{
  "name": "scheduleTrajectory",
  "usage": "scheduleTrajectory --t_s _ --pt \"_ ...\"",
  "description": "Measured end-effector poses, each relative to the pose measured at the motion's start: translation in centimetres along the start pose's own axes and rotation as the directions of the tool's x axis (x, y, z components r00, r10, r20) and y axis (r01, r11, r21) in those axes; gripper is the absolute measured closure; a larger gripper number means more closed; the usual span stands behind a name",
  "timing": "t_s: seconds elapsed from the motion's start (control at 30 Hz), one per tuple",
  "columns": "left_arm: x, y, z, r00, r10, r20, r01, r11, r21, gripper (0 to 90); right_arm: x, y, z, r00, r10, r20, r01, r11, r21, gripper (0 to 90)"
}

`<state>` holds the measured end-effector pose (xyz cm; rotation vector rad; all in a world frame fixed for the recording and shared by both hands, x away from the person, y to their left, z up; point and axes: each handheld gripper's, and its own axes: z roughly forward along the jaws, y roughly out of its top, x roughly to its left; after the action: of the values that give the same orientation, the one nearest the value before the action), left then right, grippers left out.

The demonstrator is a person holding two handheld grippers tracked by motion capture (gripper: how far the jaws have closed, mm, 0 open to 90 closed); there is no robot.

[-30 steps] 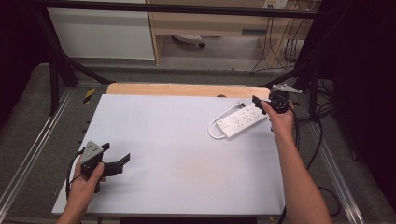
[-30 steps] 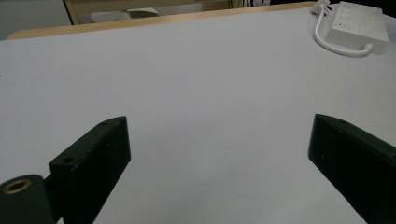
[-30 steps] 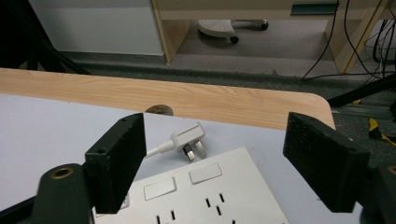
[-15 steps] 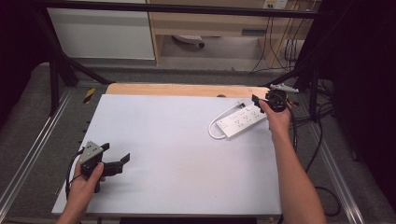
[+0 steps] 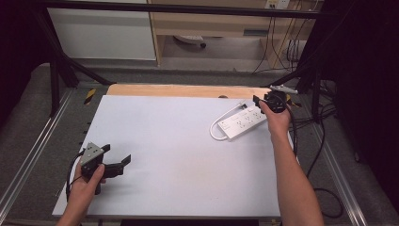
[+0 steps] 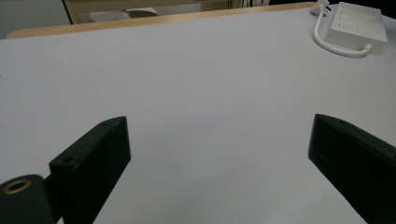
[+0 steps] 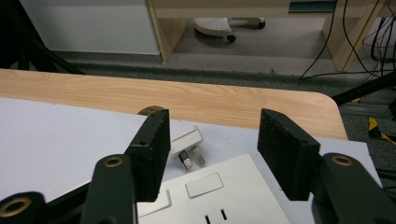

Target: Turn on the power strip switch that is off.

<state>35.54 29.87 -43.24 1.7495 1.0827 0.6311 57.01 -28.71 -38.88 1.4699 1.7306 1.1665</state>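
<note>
A white power strip (image 5: 242, 120) lies on the white tabletop (image 5: 179, 141) at the right, with its cord looped at the near end. Its white plug (image 7: 187, 144) lies on its side just past the strip's (image 7: 224, 196) far end. My right gripper (image 5: 259, 100) hovers over that far end. In the right gripper view its jaws (image 7: 212, 154) have just been closing; the plug sits beyond and below them, nearer the left jaw, and no pad touches it. My left gripper (image 5: 116, 154) rests at the front left, wide open (image 6: 219, 144) with nothing between its jaws.
A bare wooden strip (image 5: 188, 90) runs along the table's far edge. Dark cables (image 5: 310, 122) hang off the right side beside the metal frame rail (image 5: 339, 174). A cabinet and shelf (image 5: 103, 33) stand on the floor beyond the table.
The right gripper has shifted slightly at the far end of the power strip. The left hand and its gripper have stayed put.
</note>
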Motion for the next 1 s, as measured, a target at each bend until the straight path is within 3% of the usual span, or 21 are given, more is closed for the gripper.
scheduleTrajectory --t_s 0.57,1.0 --pt "-0.2 -0.1 0.1 1.0 0.007 0.005 -0.007 0.9999 0.008 5.8 -0.4 -1.4 1.4 0.9996 0.028 0.003 -0.028 1.0 -0.007 65.8" --pt "-0.2 -0.1 0.1 1.0 0.007 0.004 -0.007 0.9999 0.008 5.8 -0.1 -2.2 1.9 0.9999 0.01 0.001 -0.01 1.0 -0.009 74.8"
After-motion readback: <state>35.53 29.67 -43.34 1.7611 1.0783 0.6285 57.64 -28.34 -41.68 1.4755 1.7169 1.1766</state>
